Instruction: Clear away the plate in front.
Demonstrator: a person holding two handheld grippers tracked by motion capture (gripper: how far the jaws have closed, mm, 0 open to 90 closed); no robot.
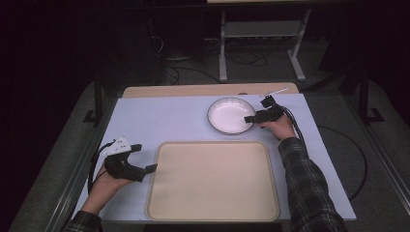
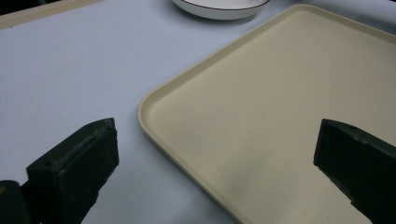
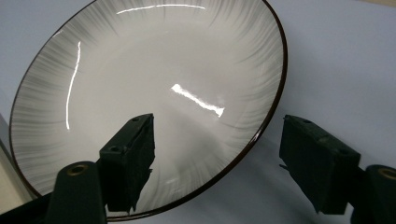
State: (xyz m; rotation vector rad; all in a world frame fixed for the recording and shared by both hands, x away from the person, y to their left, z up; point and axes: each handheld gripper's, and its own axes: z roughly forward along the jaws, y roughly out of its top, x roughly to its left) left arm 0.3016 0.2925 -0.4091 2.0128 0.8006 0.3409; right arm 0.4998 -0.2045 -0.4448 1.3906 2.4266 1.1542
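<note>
Right hand-held gripper (image 1: 255, 117) is at the plate (image 1: 227, 115), far right of the worktop (image 1: 159, 121), jaws apart straddling its rim. Looks like a grasp coming: close, then lift toward the tray (image 1: 212, 179). Left hand-held gripper (image 1: 145, 158) waits, jaws apart, at the tray's left edge.

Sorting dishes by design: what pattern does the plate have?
White plate with fine grey streaks toward a thin dark rim, best in the right gripper view.
</note>
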